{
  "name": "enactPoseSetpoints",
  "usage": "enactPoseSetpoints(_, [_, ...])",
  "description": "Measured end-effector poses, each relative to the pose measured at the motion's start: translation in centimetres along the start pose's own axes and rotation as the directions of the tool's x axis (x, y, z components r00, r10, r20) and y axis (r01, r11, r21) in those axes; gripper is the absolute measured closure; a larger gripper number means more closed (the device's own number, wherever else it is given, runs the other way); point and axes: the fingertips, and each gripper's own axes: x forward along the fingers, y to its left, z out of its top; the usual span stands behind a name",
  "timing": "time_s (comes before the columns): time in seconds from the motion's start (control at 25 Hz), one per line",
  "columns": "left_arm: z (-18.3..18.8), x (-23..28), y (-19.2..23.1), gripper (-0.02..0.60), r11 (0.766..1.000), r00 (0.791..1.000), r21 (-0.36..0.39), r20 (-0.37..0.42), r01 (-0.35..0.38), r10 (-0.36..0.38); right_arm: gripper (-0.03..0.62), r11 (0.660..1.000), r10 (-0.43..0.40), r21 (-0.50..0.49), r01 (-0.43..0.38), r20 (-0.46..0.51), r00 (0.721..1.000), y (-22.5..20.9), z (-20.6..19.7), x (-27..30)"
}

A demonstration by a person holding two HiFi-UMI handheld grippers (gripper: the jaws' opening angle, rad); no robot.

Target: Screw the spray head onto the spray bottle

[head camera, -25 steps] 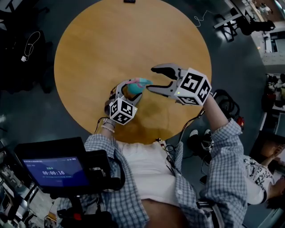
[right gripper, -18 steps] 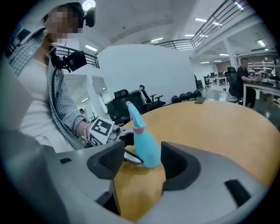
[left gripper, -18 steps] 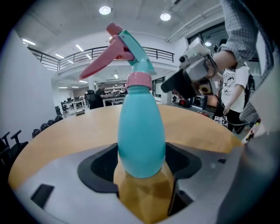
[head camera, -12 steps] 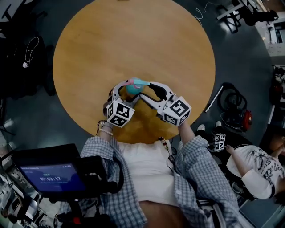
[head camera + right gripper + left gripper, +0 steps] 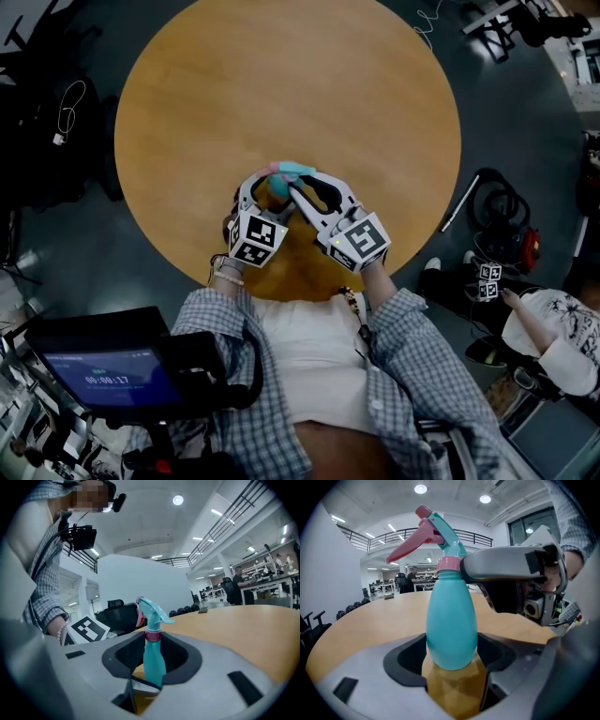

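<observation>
The left hand-held gripper [image 5: 265,190] was closed on the teal spray bottle [image 5: 452,620]. Its two dark pads pressed the rounded lower body from either side. The bottle stood upright between those jaws, its base just above the round wooden desk [image 5: 281,84].

The spray head [image 5: 443,529] sat on top of the bottle, above the left hand-held gripper's jaws. Its pink trigger [image 5: 405,548] slanted down and away to that gripper's left. A pink collar [image 5: 449,563] joined the head to the bottle's neck.

The right hand-held gripper [image 5: 298,185] reached in from the other side and met the left one over the bottle. Its jaws had just been closing, with the bottle's neck between them. In the left gripper view, one grey jaw of the right hand-held gripper lay level and touched the pink collar. In the right gripper view, the neck and collar filled the gap between the two dark pads, so this gripper held the spray head at its collar. The nozzle pointed to that gripper's right.

Each hand-held gripper carried its marker cube behind the jaws. The left cube [image 5: 255,239] and the right cube [image 5: 359,242] lay on the person's side of the bottle. Checked sleeves [image 5: 422,347] ran back from both grippers. A small lit screen [image 5: 112,367] sat behind and outside the left hand-held gripper.
</observation>
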Motion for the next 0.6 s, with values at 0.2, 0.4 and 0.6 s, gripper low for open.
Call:
enactPoseSetpoints(0.2, [-0.1,0.0,0.0,0.245,1.000,1.000,0.003,-0.002,-0.002,0.002,0.533,1.000,0.001,-0.031,-0.001,-0.004,1.000,0.5,0.2,-0.4])
enactPoseSetpoints(0.4, [0.0,0.1,-0.1,0.245,1.000,1.000,0.008,-0.004,0.001,-0.001,0.539,0.996,0.054,-0.070,-0.058,-0.055,0.997,1.1,-0.6,-1.2])
enactPoseSetpoints(0.6, [-0.1,0.0,-0.1,0.245,1.000,1.000,0.022,-0.004,-0.001,0.001,0.575,0.992,-0.064,-0.113,0.056,-0.067,0.996,-2.9,0.1,-2.7])
